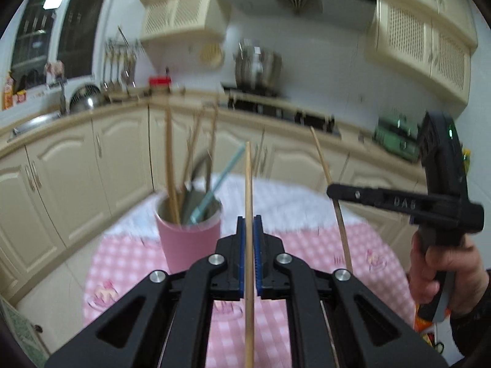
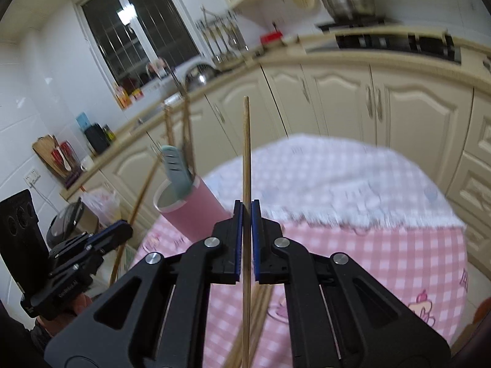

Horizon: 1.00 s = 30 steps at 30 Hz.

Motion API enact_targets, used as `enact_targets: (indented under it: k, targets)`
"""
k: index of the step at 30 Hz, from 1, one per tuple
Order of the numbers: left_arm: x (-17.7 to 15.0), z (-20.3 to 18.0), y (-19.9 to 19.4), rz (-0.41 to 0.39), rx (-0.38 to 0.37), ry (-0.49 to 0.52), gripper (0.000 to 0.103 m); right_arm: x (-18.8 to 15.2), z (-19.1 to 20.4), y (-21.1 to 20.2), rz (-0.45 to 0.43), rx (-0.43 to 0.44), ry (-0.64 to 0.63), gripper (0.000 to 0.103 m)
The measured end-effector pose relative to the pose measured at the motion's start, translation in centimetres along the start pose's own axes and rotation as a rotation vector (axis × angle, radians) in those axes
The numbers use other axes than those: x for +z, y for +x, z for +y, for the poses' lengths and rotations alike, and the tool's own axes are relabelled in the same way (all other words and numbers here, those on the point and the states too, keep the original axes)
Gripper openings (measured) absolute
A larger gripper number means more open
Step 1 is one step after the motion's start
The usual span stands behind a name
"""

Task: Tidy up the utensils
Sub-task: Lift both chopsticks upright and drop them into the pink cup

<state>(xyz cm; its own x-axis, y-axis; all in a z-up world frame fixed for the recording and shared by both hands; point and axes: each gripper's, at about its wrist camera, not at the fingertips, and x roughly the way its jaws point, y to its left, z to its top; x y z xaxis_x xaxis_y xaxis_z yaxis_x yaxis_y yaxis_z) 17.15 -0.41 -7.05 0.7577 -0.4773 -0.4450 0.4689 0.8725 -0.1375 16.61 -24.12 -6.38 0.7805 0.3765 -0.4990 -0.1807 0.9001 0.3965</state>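
Wooden chopstick [image 1: 249, 184] clamped in my left gripper [image 1: 249, 224]; second chopstick [image 2: 245, 153] clamped in right gripper [image 2: 246, 211]; pink cup [image 1: 190, 239] centre-left.

We lose the lower end of each held chopstick [image 1: 249, 184] behind the gripper bodies and the picture's bottom edge. The pink cup [image 1: 190, 242] hides the lower parts of its utensils. Far counter items are blurred, and the desk [image 2: 383, 260] is smeared at its far edge.

Cream cabinets [image 1: 76, 168] run under a beige counter [image 2: 307, 52]; a dark window [image 2: 138, 30] sits above the sink, white tiled walls [image 2: 24, 98] around.
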Motion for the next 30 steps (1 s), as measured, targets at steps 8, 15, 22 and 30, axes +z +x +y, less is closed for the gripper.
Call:
enact_targets:
  k: [8, 15, 22, 30]
  targets:
    - [1.4, 1.6, -0.4, -0.017, -0.025, -0.051, 0.005, 1.7, 2.9, -0.5, -0.052, 0.029, -0.043, 0.006]
    - [2.6, 2.6, -1.7, -0.128, -0.026, -0.071, 0.005, 3.7, 4.8, -1.2, -0.152, 0.075, -0.065, 0.006]
    - [6.4, 5.6, -0.9, -0.316, -0.08, -0.11, 0.005, 6.9, 7.4, 0.0, -0.298, 0.1, -0.073, 0.006]
    - [10.6, 7.6, 1.6, -0.459, -0.136, -0.12, 0.005, 9.5, 9.9, 2.3, -0.387, 0.08, -0.102, 0.006]
